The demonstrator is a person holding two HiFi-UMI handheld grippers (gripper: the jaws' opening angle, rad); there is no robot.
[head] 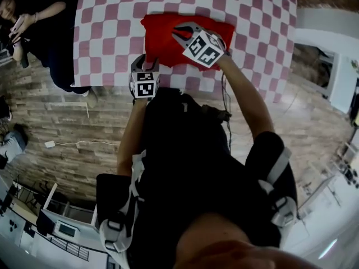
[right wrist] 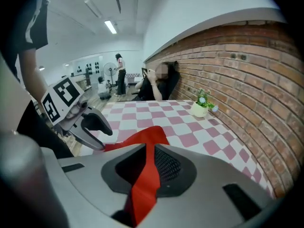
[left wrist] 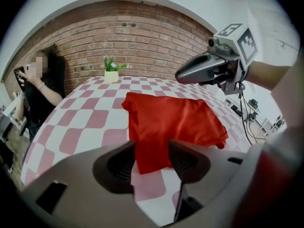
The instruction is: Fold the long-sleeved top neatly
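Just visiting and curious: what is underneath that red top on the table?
A pink-and-white checked tablecloth shows all around the red long-sleeved top, so the top lies on it. The right gripper pinches one fold. Anything directly beneath the fabric is covered.

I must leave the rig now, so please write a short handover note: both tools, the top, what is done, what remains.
Left tool: open, an edge of the red top between its jaws, not gripped.
Right tool: shut on a strip of the top.
Top: lies in a rough rectangle on the checked table.
Done: partly folded.
Left: lay the held part down, square the edges.
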